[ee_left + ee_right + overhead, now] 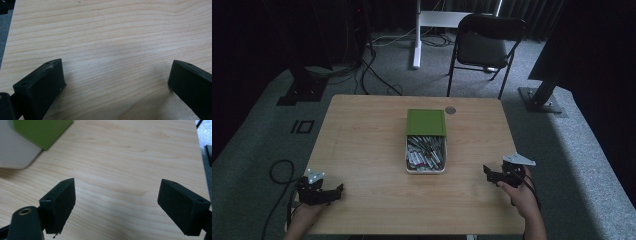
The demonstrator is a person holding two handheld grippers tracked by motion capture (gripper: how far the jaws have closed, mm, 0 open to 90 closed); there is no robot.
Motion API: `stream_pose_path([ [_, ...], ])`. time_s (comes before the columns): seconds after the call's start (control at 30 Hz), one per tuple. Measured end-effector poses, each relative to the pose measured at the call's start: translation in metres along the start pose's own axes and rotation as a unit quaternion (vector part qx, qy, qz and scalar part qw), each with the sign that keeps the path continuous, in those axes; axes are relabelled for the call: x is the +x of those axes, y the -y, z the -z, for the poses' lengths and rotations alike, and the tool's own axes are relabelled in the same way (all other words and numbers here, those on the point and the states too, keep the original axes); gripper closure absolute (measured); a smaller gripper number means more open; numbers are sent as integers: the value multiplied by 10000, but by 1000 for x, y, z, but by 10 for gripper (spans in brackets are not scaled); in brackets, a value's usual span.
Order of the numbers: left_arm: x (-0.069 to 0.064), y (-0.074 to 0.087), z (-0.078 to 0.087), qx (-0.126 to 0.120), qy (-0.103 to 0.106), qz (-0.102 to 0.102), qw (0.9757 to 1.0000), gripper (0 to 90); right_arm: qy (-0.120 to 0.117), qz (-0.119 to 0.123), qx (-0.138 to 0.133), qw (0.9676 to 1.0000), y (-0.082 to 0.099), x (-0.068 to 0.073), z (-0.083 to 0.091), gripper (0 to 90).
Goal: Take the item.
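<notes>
A white box (425, 170) full of several pens or markers stands at the middle of the wooden table (362, 150), its green lid (426, 122) resting against its far end. My left gripper (334, 192) rests at the table's front left corner, open, nothing between its jaws; the left gripper view (117, 77) has bare wood between them. My right gripper (488, 171) sits at the front right, open and empty. In the right gripper view (117, 200) the white box (15, 152) and green lid (42, 131) lie at the upper left.
A small round grey disc (450, 110) lies on the table just right of the lid. Behind the table stand a black folding chair (484, 47), a white desk leg (417, 35) and black stands. Cables (277, 172) trail on the grey carpet at left.
</notes>
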State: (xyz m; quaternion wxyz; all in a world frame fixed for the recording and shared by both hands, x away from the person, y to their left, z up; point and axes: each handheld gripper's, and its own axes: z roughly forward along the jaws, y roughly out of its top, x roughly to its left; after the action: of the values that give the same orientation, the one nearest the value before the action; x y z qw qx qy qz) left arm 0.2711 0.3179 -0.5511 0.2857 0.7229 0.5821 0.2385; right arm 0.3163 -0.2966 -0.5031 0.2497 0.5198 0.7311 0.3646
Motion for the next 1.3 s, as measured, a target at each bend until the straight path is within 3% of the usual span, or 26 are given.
stream_pose_path([
  [0.57,0,0,0,-1,0,0,10000,14,-437,354,-276,9980,-29,37,1,158],
  [1.3,0,0,0,0,1,0,10000,14,-1006,899,-505,9896,-60,90,-4,188],
])
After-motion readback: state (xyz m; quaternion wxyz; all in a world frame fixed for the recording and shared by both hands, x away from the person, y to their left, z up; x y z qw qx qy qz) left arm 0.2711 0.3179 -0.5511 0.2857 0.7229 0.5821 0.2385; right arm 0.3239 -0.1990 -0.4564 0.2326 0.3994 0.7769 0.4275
